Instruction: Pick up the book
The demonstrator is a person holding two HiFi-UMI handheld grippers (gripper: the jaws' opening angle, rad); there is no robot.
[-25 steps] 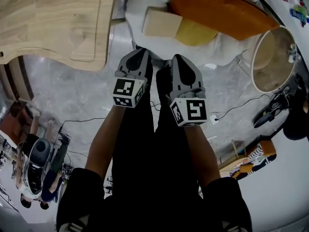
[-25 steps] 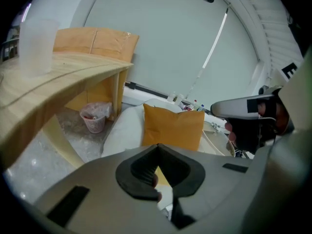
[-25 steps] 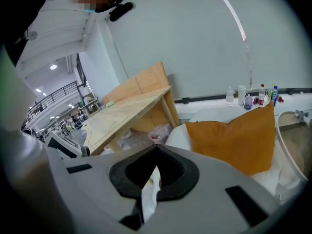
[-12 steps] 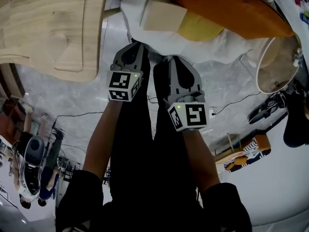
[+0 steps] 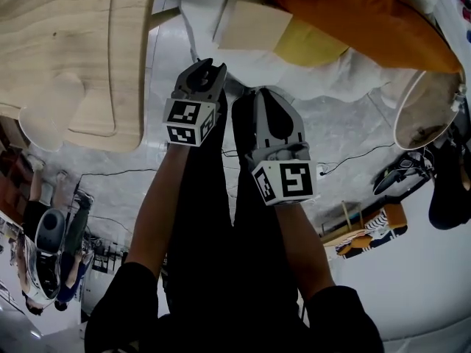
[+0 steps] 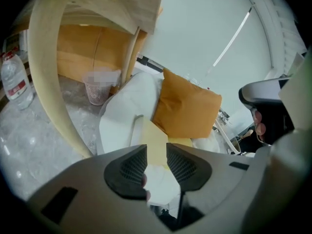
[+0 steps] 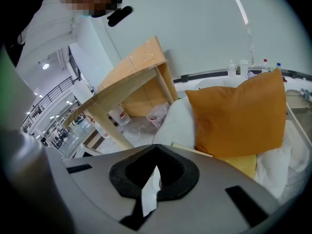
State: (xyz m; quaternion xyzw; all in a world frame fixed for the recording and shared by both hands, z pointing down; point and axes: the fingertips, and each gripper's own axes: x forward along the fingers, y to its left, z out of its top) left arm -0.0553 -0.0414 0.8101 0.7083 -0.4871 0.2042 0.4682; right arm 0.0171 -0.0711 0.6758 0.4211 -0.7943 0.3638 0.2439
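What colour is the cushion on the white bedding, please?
The cushion is orange, clearest in the right gripper view.

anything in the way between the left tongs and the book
Nothing visible. The left tongs, whose jaws have just been opening with nothing between them, look straight at the book on the white bedding; the orange pillow sits behind it.

Left tool (image 6: pixel 156 152) just opening, empty
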